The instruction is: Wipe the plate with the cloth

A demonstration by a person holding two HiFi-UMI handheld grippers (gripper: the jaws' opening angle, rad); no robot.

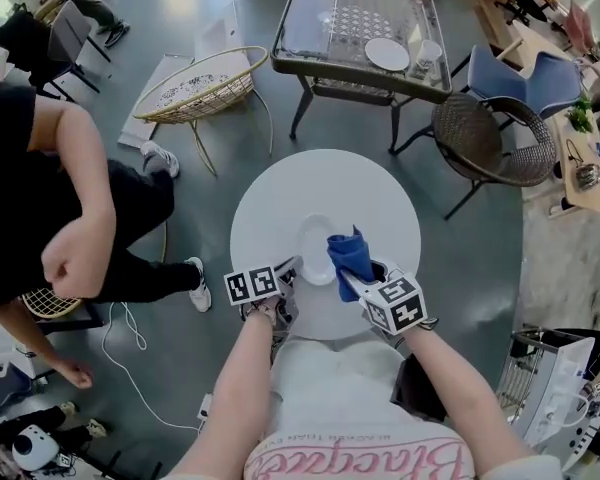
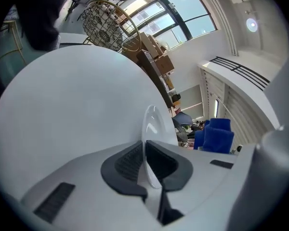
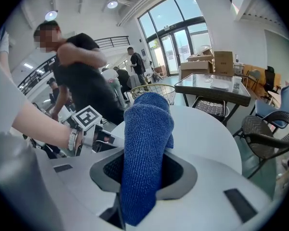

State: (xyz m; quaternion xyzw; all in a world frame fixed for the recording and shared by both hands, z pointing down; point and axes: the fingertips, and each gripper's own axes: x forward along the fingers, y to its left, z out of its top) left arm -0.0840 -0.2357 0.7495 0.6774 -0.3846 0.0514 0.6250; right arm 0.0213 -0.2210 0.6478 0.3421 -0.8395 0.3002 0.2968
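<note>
A small white plate (image 1: 318, 249) lies on the round white table (image 1: 280, 193) near its front edge. My left gripper (image 1: 291, 269) grips the plate's near left rim; in the left gripper view the thin rim (image 2: 151, 124) stands between the dark pads (image 2: 127, 161), which press on it. My right gripper (image 1: 352, 284) is shut on a folded blue cloth (image 1: 352, 252), held over the plate's right side. In the right gripper view the cloth (image 3: 147, 143) sticks up out of the jaws and hides the plate.
A person in black (image 1: 40, 188) stands close at the table's left. Behind the table are a wicker basket stand (image 1: 200, 83), a glass-topped table (image 1: 365, 28) with dishes, and a dark woven chair (image 1: 490, 138). A white wire rack (image 1: 550, 378) stands at the lower right.
</note>
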